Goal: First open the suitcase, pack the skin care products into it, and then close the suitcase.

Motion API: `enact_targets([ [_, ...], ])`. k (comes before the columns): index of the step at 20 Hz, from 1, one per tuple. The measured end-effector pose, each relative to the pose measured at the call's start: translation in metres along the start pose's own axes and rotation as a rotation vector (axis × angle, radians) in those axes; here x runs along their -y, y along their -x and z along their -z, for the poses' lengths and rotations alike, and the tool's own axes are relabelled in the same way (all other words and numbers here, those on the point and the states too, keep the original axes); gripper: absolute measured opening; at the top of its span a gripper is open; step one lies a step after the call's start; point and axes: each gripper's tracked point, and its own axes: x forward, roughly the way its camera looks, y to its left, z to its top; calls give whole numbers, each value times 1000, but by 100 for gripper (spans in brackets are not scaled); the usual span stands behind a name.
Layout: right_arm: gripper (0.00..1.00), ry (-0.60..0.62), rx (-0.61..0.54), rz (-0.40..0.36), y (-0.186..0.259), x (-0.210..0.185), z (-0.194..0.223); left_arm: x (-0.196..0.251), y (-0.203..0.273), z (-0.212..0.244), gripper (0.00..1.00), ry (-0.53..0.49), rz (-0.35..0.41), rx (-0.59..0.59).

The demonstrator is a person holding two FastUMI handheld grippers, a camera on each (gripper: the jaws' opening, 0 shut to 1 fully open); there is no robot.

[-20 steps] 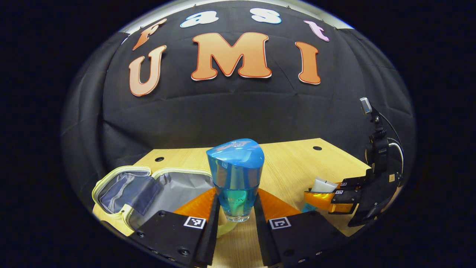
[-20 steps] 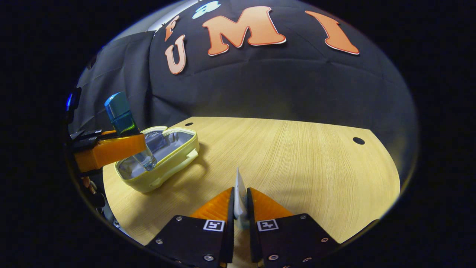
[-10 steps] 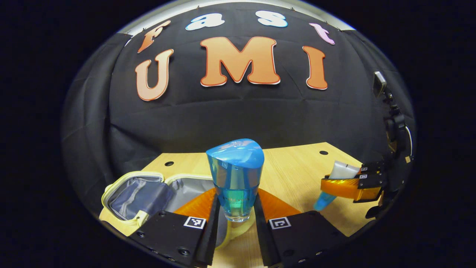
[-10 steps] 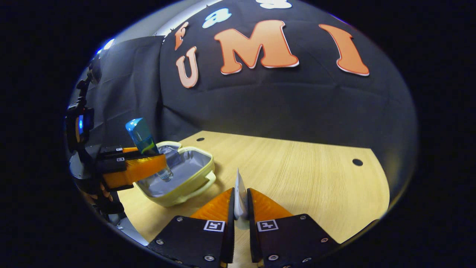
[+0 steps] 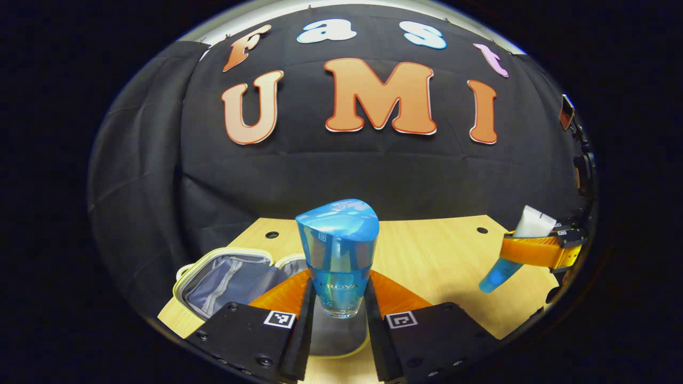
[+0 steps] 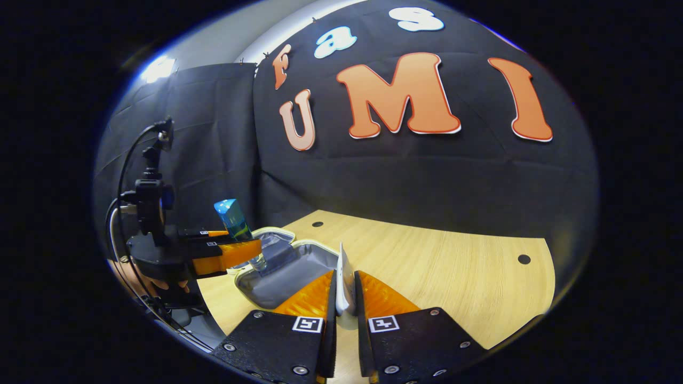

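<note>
The left gripper has its fingers clamped on a blue bottle, one on each side of its clear lower body, the bottle standing upright between them with its blue cap above the fingertips. Directly below and beyond the fingers lies the open suitcase, a small pale yellow case with a grey lining; its open shell sits to the left of the fingers, and more lining shows in the gap under the bottle's base. The case rests on the wooden tabletop.

Far to the right of those fingers, the right gripper holds a tube tilted, blue cap down and white crimped end up, above the tabletop.

In the right gripper view, that gripper's own fingers are pressed close on the thin white end of the tube, seen edge-on. The suitcase lies just beyond and left of these fingertips, and the left gripper holds the blue bottle over the case's left part, with a hand partly visible behind it.
</note>
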Motion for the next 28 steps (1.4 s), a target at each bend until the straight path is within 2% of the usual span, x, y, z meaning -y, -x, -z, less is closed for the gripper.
enact_targets([
  [5,17,-6,33,-7,-15,-37,-25,-57,-11,18,47,0,1,-81],
  [10,17,-45,13,22,-42,-76,-24,-86,-37,56,47,13,100,-223],
  [16,17,-54,-51,74,-80,-115,-1,-99,-60,116,47,-15,240,-431],
  [21,17,-96,-95,125,-104,-132,24,-96,-72,157,48,-74,353,-595],
  [24,17,-118,-114,169,-116,-130,35,-92,-82,168,48,-83,365,-682],
  [28,17,-144,-132,197,-129,-125,41,-88,-99,177,48,-86,363,-717],
])
